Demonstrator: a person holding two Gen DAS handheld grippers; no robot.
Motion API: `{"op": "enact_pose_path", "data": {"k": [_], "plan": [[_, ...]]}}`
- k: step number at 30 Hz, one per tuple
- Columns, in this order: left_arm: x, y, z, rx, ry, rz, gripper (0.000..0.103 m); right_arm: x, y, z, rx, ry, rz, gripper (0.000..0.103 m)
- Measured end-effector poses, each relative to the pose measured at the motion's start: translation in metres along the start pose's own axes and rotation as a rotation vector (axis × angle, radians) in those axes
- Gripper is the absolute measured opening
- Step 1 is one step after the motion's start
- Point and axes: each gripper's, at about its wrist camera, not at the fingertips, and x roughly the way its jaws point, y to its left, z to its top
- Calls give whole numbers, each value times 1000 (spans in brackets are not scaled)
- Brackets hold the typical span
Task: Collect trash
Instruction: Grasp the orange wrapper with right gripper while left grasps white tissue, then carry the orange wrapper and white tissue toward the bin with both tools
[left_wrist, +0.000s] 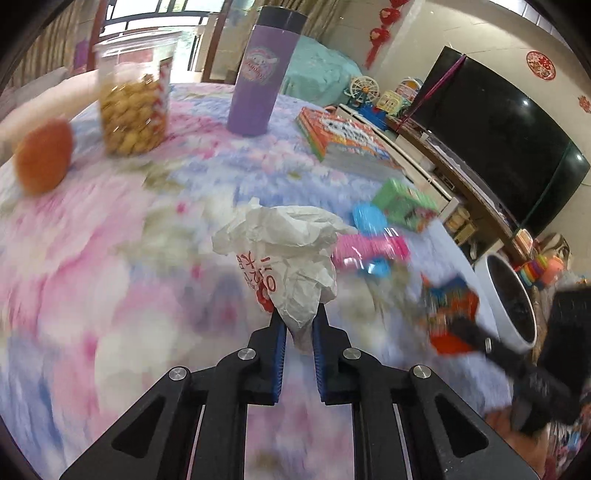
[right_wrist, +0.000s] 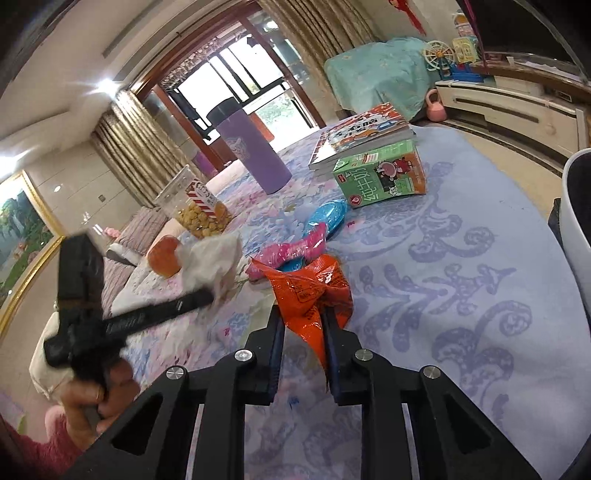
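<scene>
My left gripper (left_wrist: 298, 314) is shut on a crumpled white paper bag (left_wrist: 284, 247) with red print, held above the flowered tablecloth (left_wrist: 110, 258). My right gripper (right_wrist: 303, 314) is shut on an orange snack wrapper (right_wrist: 310, 291), also held above the table. In the left wrist view the right gripper (left_wrist: 458, 332) with the orange wrapper (left_wrist: 448, 306) shows at the right. In the right wrist view the left gripper (right_wrist: 210, 291) with the paper bag (right_wrist: 210, 258) shows at the left. A white bin (left_wrist: 509, 299) stands beside the table's right edge; its rim also shows in the right wrist view (right_wrist: 576, 206).
On the table stand a purple tumbler (left_wrist: 258, 74), a clear snack jar (left_wrist: 133, 107), an orange (left_wrist: 44, 162), a stack of books (left_wrist: 343, 140), a green milk carton (right_wrist: 380, 177) and a pink and blue toy (right_wrist: 314, 232). A black TV (left_wrist: 498, 136) is at the right.
</scene>
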Motion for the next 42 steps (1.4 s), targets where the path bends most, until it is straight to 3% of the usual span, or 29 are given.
{"op": "enact_pose_path", "data": {"k": [4, 9, 18, 23, 30, 31, 33, 39, 42], "plan": [[-16, -19, -36, 6, 15, -6, 12, -8, -2, -3, -30, 23, 3, 20], [-25, -41, -57, 52, 16, 31, 12, -21, -7, -10, -55, 35, -15, 21], [-30, -44, -67, 87, 3, 44, 13, -33, -10, -19, -39, 17, -68, 26], [-40, -56, -74, 129, -13, 26, 11, -47, -9, -23, -42, -7, -86, 13], [-49, -73, -79, 176, -18, 9, 11, -62, -14, -25, -35, -23, -98, 10], [-49, -72, -80, 173, -16, 10, 11, -61, -14, -24, -28, -13, -79, 15], [-49, -71, -80, 164, -11, 9, 11, -60, -13, -23, -21, -9, -64, 16], [-52, -71, -81, 150, -12, 14, 11, -34, -8, -21, -74, 28, -127, 15], [-56, -72, -81, 151, -17, 11, 11, -29, -10, -21, -65, 39, -118, 8]]}}
